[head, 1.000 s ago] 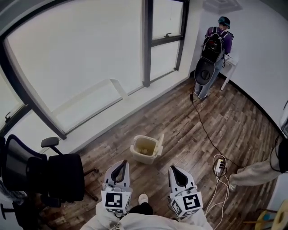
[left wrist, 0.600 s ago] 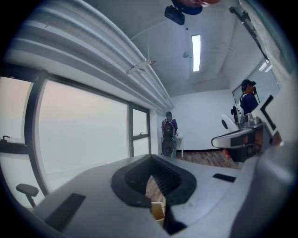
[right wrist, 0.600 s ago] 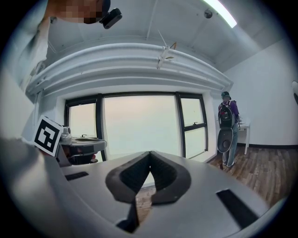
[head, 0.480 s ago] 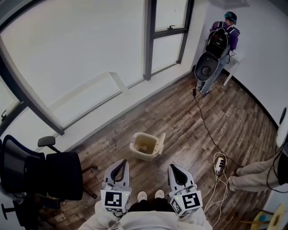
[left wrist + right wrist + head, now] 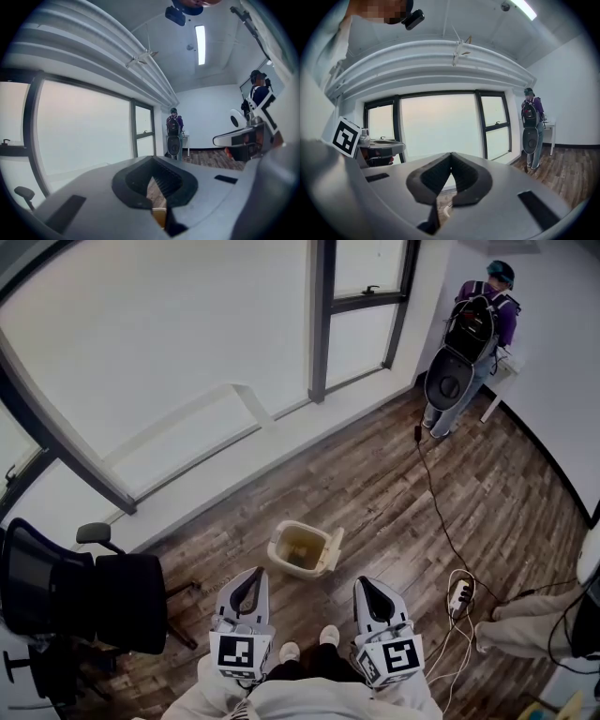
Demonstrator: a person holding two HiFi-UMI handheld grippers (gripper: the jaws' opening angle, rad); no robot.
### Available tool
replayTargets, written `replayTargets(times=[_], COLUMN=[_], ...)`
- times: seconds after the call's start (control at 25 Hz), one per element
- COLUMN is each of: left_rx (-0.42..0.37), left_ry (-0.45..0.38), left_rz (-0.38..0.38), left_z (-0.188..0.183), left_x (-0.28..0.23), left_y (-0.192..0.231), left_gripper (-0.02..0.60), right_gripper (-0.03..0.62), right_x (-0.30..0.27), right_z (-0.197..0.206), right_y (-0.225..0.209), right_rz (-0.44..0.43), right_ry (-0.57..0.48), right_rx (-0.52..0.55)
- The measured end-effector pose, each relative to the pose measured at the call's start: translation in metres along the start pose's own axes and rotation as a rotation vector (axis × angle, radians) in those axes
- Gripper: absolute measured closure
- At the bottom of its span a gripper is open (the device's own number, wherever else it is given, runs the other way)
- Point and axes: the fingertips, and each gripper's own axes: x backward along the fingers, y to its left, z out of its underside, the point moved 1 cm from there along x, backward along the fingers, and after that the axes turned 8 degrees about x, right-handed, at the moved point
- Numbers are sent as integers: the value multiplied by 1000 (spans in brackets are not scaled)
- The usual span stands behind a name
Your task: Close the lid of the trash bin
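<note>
black office chair (image 5: 103, 601) | person wearing backpack (image 5: 473, 329) | power strip (image 5: 460, 593) on floor

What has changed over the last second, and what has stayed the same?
The wearer has taken a step: a second shoe now shows beside the first. Nothing was gripped or released. The trash bin stays put with its lid open. The left gripper and right gripper stay shut, empty and short of it.
</note>
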Motion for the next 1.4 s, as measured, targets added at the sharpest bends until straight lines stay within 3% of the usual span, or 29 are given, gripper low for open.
replayTargets(times=[0.2,0.44,0.84,1.12,1.4], left_rx=[-6,-19,-3,28,35], left_ry=[1,28,115,194,220], left_rz=[-35,-62,-24,12,10], left_z=[2,12,41,85,132], left_x=[-41,-67,-107,-127,-161], left_y=[-22,-33,-13,-12,2], left_gripper=[575,574,575,575,575], right_gripper=[571,571,571,571,571], right_x=[-21,-41,-83,-98,-122], right_z=[9,23,60,103,155], right_y=[-49,-79,-81,-88,-96], right_rz=[-28,-54,-33,-10,7], right_ry=[-5,11,76,126,173], right_rx=[-12,-39,-73,-99,-114])
